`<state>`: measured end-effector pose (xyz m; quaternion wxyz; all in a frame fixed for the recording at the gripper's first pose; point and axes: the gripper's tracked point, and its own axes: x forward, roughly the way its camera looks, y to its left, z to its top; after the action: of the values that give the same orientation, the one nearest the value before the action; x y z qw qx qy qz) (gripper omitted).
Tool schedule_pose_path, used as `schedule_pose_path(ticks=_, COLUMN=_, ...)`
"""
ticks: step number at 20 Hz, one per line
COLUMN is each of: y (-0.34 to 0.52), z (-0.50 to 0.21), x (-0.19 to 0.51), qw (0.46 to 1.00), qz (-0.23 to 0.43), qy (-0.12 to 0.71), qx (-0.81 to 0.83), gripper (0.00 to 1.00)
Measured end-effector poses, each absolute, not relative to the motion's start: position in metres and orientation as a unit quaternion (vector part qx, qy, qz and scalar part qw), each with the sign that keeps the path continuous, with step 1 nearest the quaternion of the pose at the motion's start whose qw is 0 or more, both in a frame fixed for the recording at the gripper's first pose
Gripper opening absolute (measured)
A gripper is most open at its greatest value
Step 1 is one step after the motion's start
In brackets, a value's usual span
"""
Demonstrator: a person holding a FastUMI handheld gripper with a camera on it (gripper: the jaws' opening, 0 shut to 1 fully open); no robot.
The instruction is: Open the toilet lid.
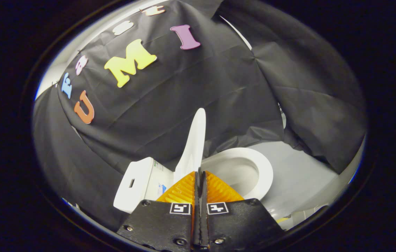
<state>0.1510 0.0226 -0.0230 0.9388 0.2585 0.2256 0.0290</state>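
One toilet lid (pixel 193 147) upright, gripper (pixel 199 178) fingers seemingly closed, empty.

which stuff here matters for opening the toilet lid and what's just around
Part of the job:
- toilet lid, raised, edge-on just beyond the jaws
- gripper, jaws closed together
- toilet bowl

Just around:
- tank, beside the lid
- black cloth wall
- grey floor

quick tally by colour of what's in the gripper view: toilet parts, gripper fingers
White: 3, the raised toilet lid, the seat ring, the tank
Orange: 2, the gripper fingers, pressed together with nothing between them, just short of the lid's lower edge
Total: 5
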Motion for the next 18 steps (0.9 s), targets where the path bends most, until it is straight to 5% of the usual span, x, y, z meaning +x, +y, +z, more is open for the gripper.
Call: schedule_pose_path(ticks=18, y=0.101, z=0.032, x=0.144, qw=0.959, qz=0.070, qy=0.193, qx=0.194, gripper=0.05)
